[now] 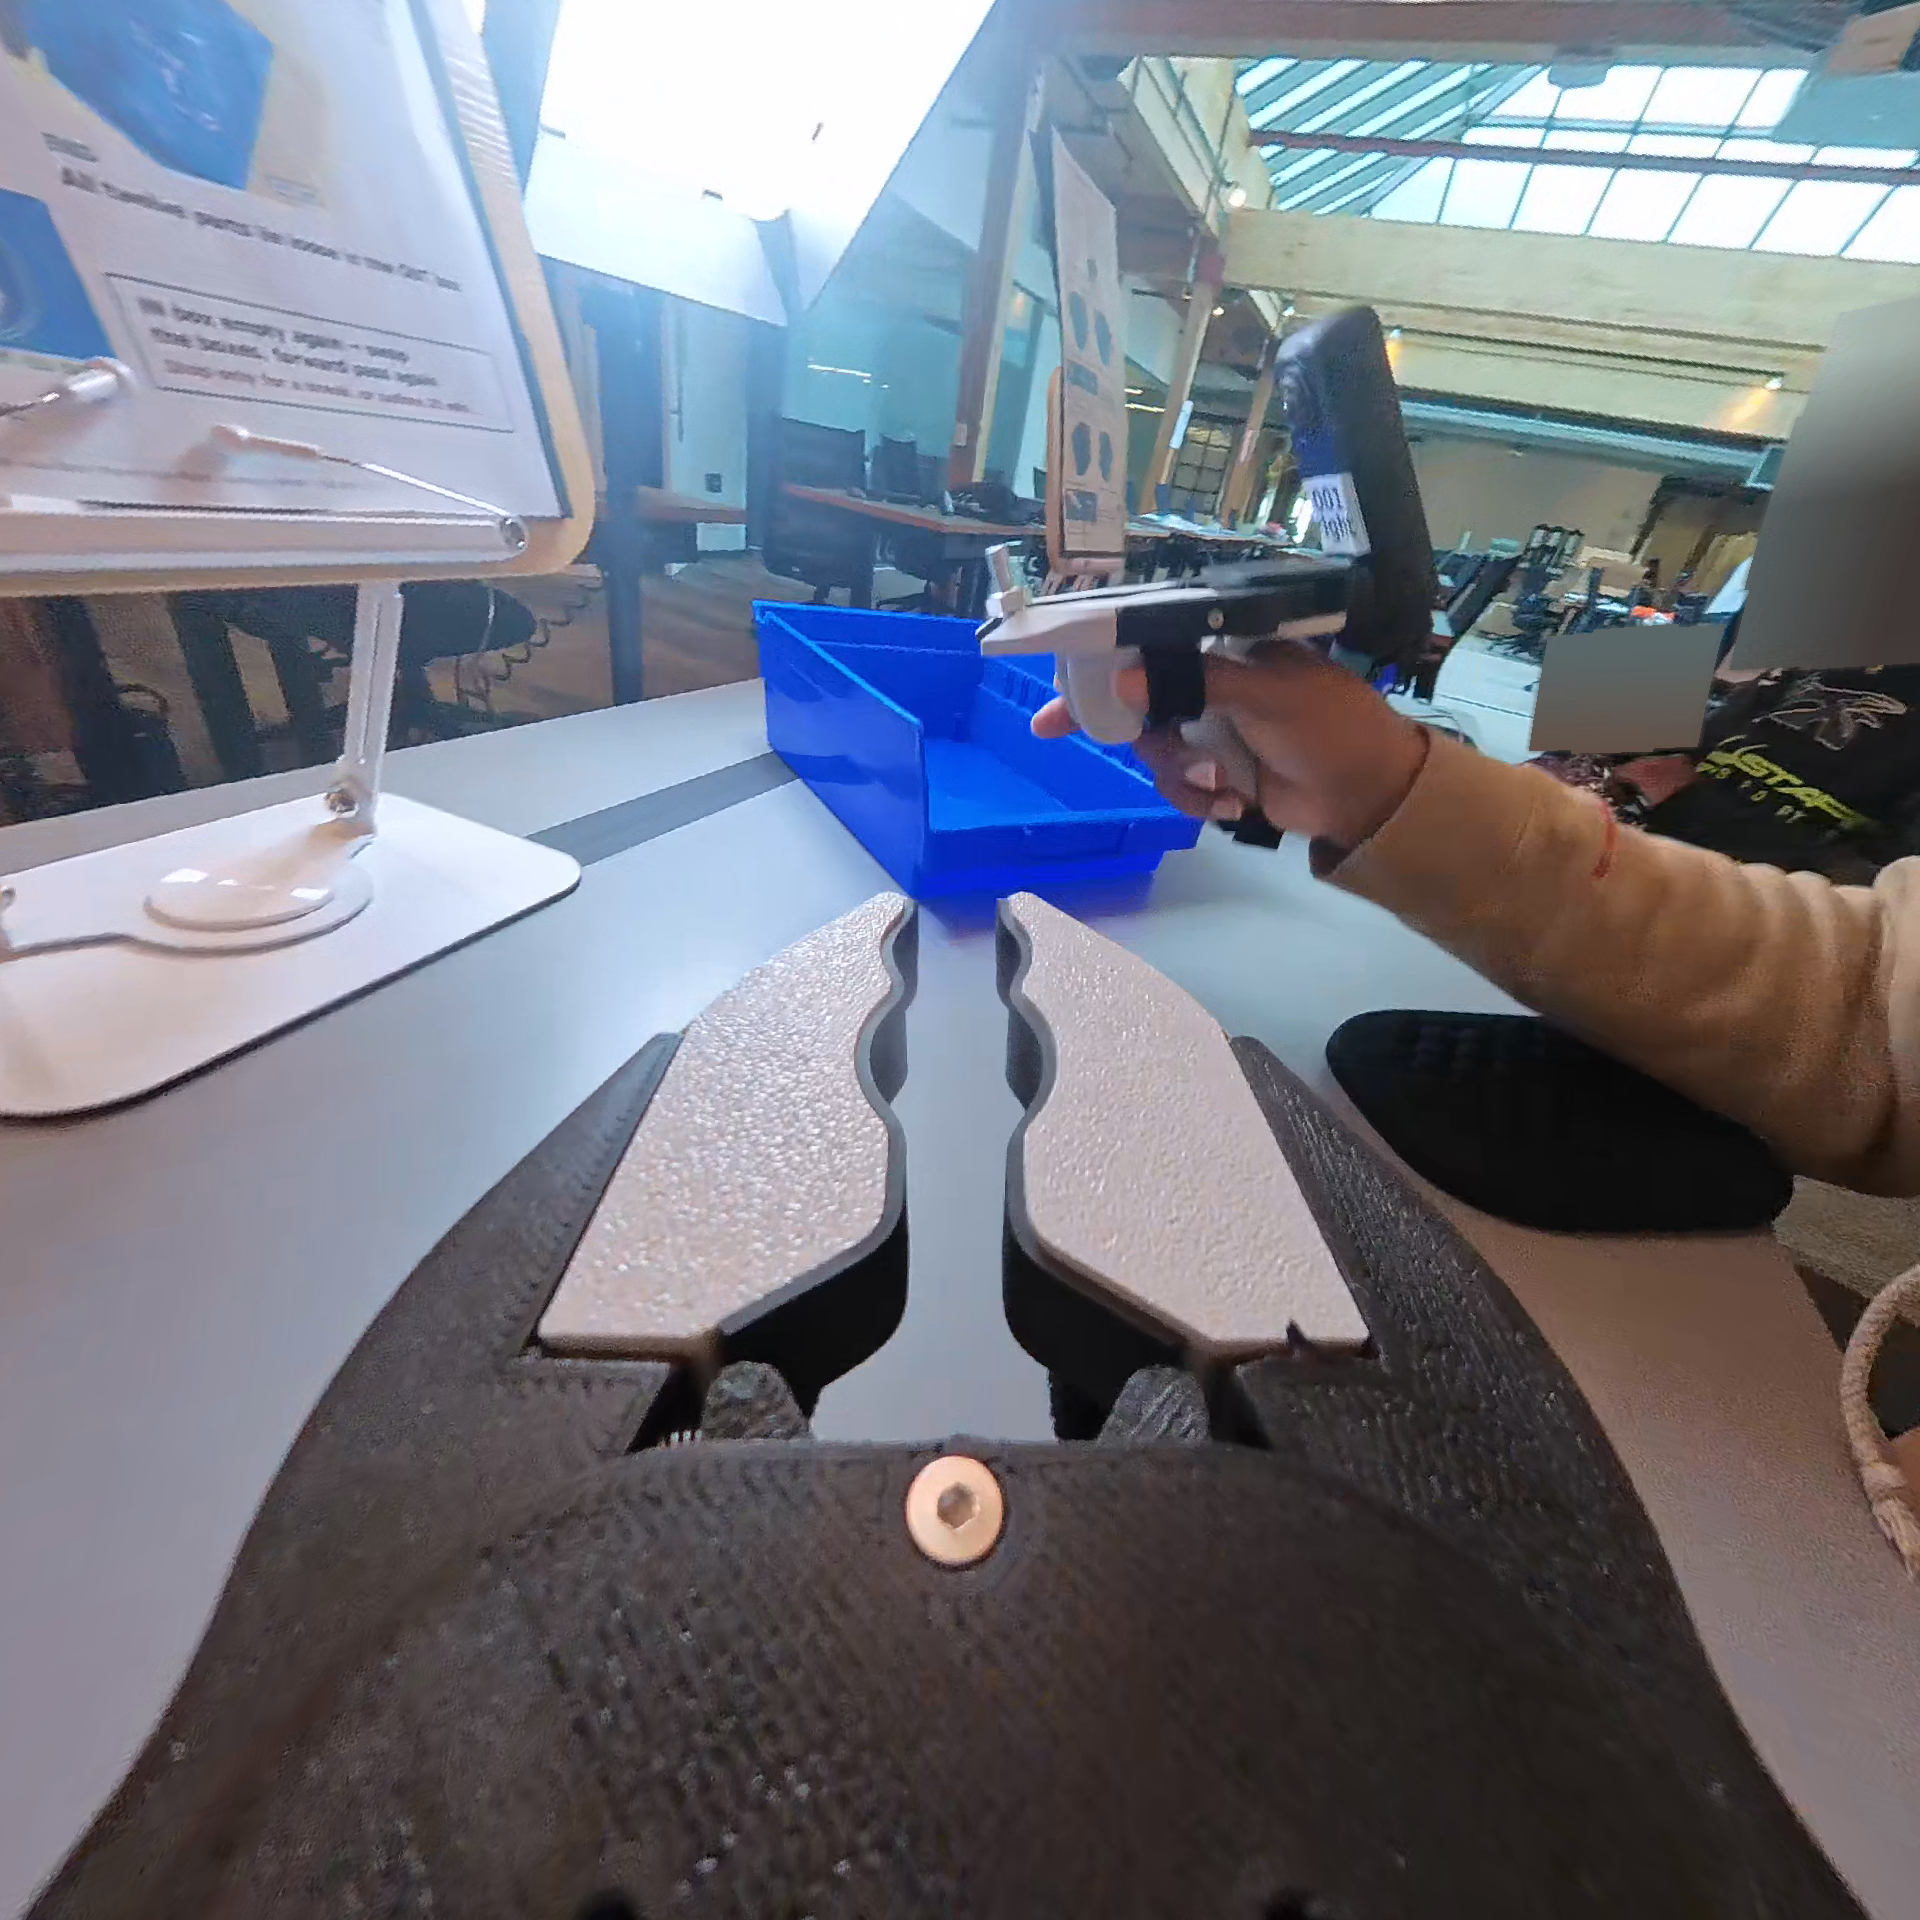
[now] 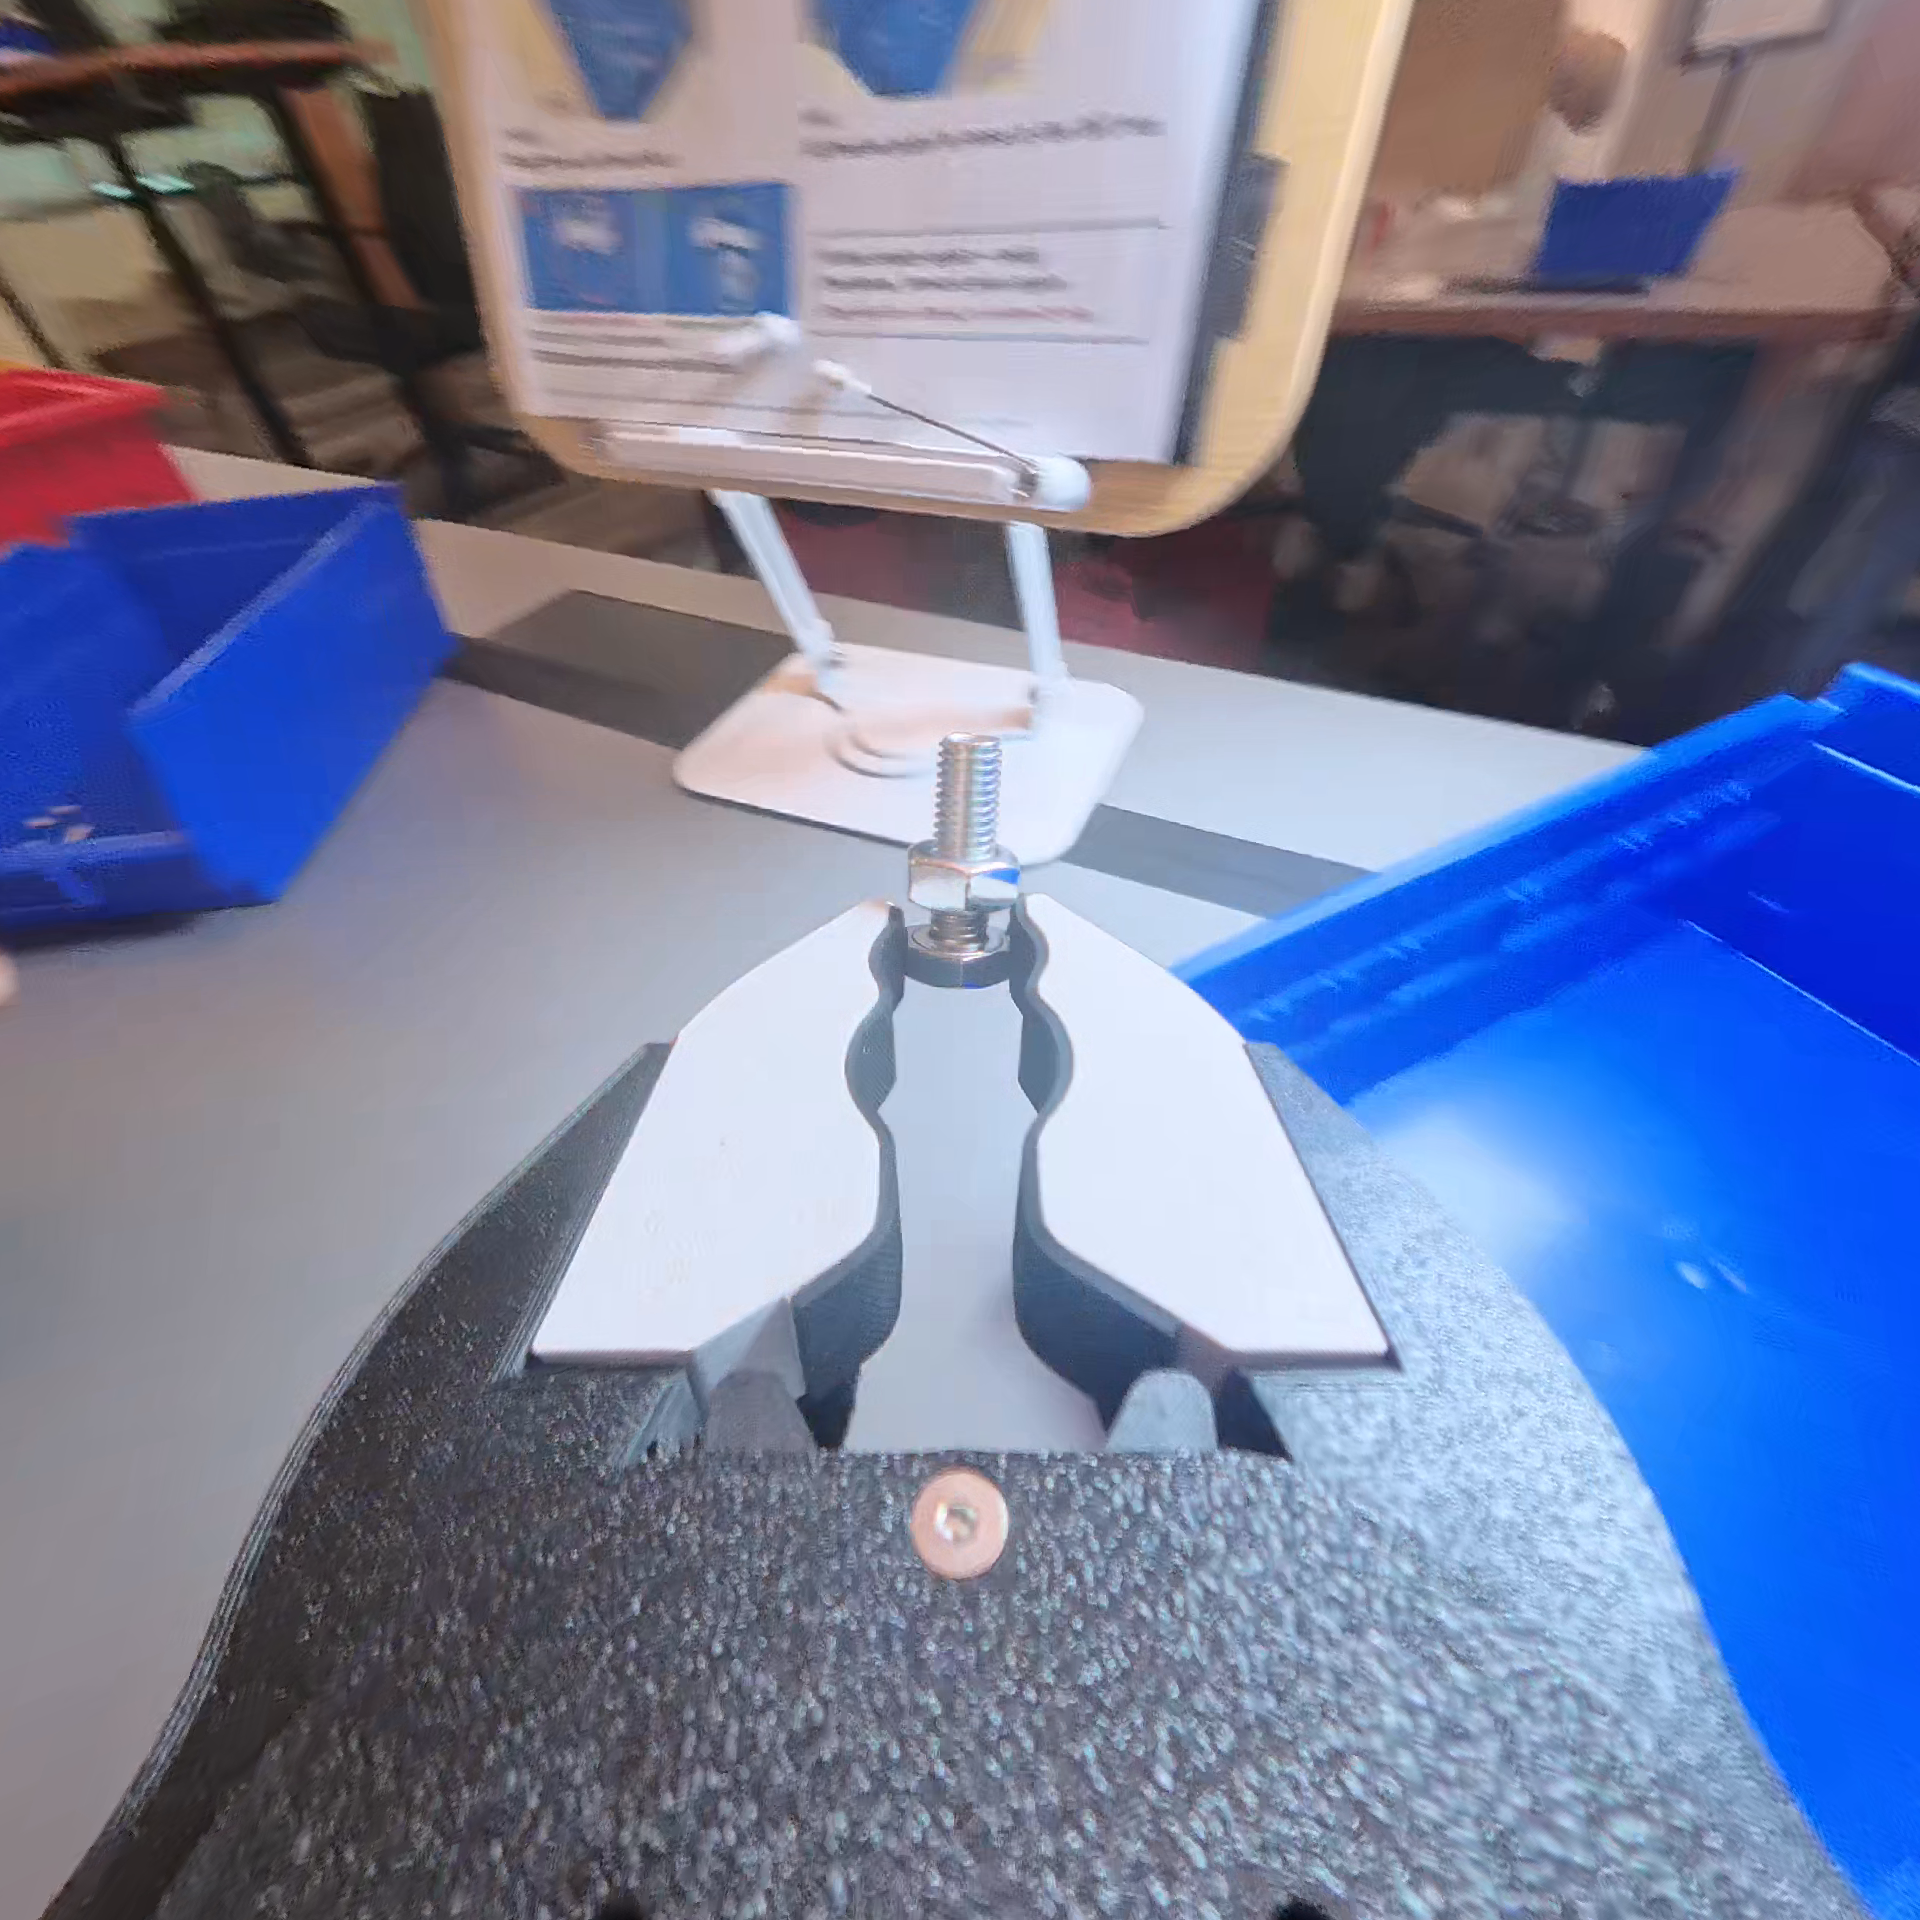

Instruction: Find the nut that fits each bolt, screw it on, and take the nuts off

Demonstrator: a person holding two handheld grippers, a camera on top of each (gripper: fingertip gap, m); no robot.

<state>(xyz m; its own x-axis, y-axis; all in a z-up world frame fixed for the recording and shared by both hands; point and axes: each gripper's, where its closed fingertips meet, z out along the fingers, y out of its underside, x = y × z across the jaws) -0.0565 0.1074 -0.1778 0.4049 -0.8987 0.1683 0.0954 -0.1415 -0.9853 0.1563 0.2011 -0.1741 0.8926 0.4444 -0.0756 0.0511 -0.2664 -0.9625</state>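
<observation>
Your right gripper [image 2: 954, 940] is clamped at its tips on the head end of a bolt [image 2: 966, 790], which stands upright with its threaded shank pointing up. A silver nut [image 2: 962, 875] sits on the shank just above the fingertips, with bare thread showing above it. In the left wrist view you hold that same gripper [image 1: 1003, 629] in the air above the far blue bin [image 1: 935, 769], with the bolt poking up from its tip.

Your left gripper [image 1: 956, 914] holds nothing; its fingers are close together with a narrow gap between them, low over the grey bench [image 1: 312, 1195].

Just to the right of your right gripper is the wall of a blue bin [image 2: 1558, 935]. Another blue bin [image 2: 208, 707] rests on the bench to the far left, with a red bin [image 2: 73, 436] behind it. Straight ahead stands a white stand [image 2: 904, 758] carrying an instruction sheet [image 2: 883, 208]. A black pad [image 1: 1538, 1112] lies on the bench under your right sleeve [image 1: 1662, 935].
</observation>
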